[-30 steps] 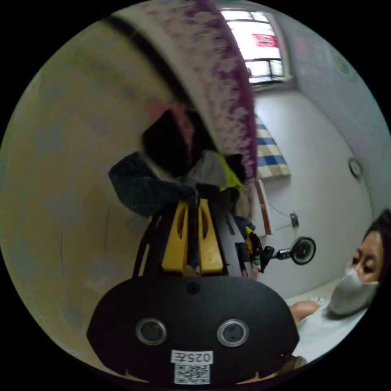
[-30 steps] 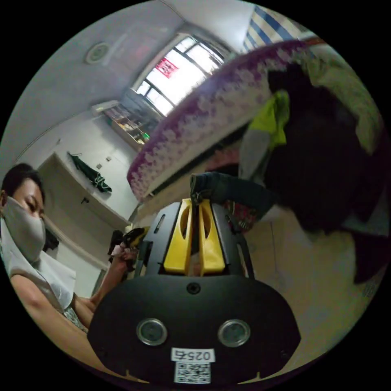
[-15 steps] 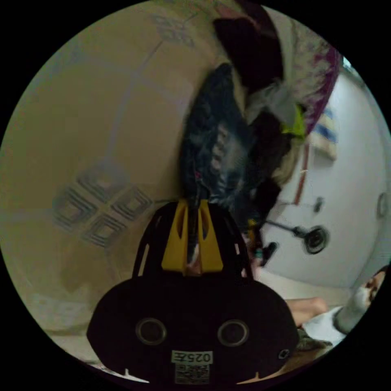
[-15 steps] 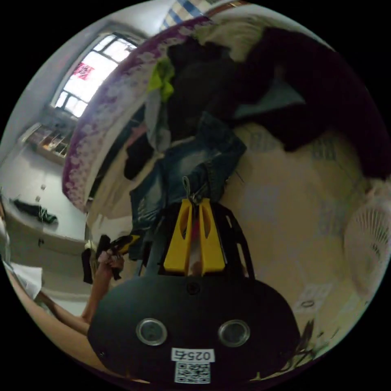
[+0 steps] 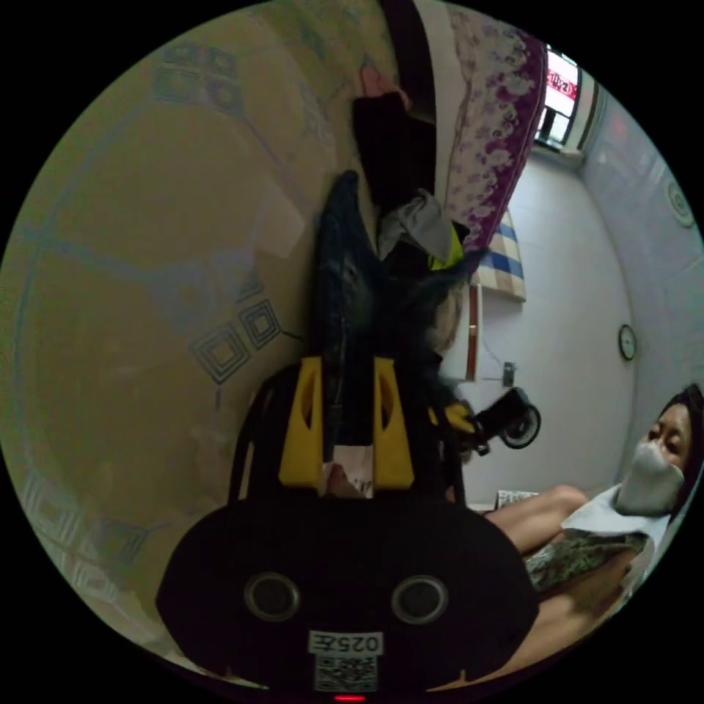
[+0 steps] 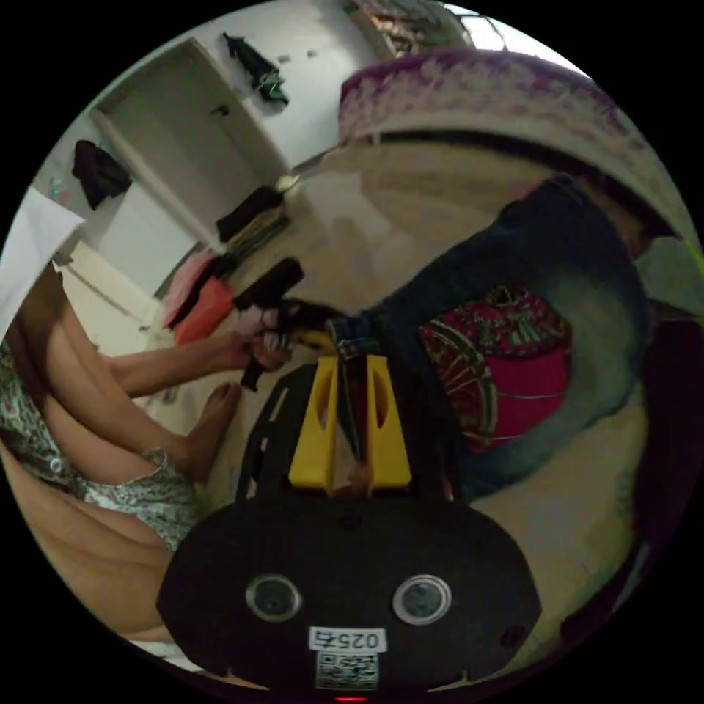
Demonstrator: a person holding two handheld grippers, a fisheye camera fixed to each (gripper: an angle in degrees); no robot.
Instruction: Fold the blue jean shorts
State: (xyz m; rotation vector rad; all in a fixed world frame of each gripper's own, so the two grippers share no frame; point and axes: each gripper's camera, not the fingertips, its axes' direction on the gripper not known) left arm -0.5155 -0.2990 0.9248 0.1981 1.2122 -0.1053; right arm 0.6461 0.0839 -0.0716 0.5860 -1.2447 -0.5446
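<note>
A: Where are the jean shorts [image 5: 345, 293]?

B: They hang between the two claws, above the tan floor [image 5: 147, 293]. In the right gripper view the shorts [image 6: 557, 293] spread out to the right, and you can see a red and pink pocket lining [image 6: 506, 374] inside.

A: What is the left gripper [image 5: 346, 367] doing?

B: Its yellow jaws are a little apart, with a thick bunch of denim pinched between them.

A: And the right gripper [image 6: 350, 363]?

B: Its jaws are nearly closed on the edge of the shorts.

A: Anything else?

B: A pile of dark clothes [image 5: 396, 154] lies far off by a purple flowered bed [image 5: 491, 132]. A person's hand [image 6: 257, 345] holds the other claw on the left.
</note>
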